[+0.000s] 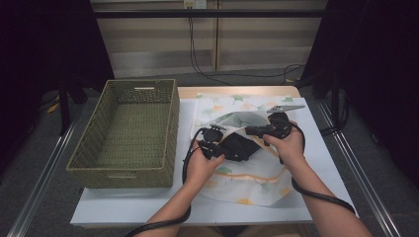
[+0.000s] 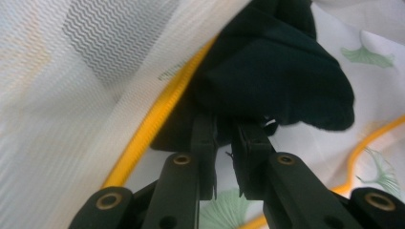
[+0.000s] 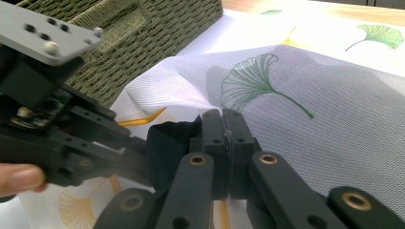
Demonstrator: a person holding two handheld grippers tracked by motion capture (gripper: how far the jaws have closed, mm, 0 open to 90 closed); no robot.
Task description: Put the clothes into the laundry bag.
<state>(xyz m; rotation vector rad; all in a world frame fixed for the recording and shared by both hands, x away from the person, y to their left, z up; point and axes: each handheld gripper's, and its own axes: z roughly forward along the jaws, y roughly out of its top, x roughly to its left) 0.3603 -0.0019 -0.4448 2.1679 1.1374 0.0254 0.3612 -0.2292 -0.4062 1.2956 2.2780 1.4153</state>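
A white mesh bag (image 1: 237,185) printed with green leaves and edged in yellow lies on the table. A dark cloth (image 1: 240,146) sits in its mouth. My left gripper (image 1: 226,155) comes in from the left. In the left gripper view its jaws (image 2: 224,136) pinch the lower edge of the dark cloth (image 2: 277,71), beside the yellow trim (image 2: 157,109). My right gripper (image 1: 249,131) reaches in from the right. Its jaws (image 3: 223,117) are pressed together on the raised rim of the mesh bag (image 3: 310,109). There the dark cloth (image 3: 167,148) hangs just to their left.
A green woven basket (image 1: 123,175) stands on the left side of the white table (image 1: 123,205); its wall (image 3: 143,38) rises behind the bag. Black cables trail from both grippers toward the front edge. The table's far edge lies just beyond the bag.
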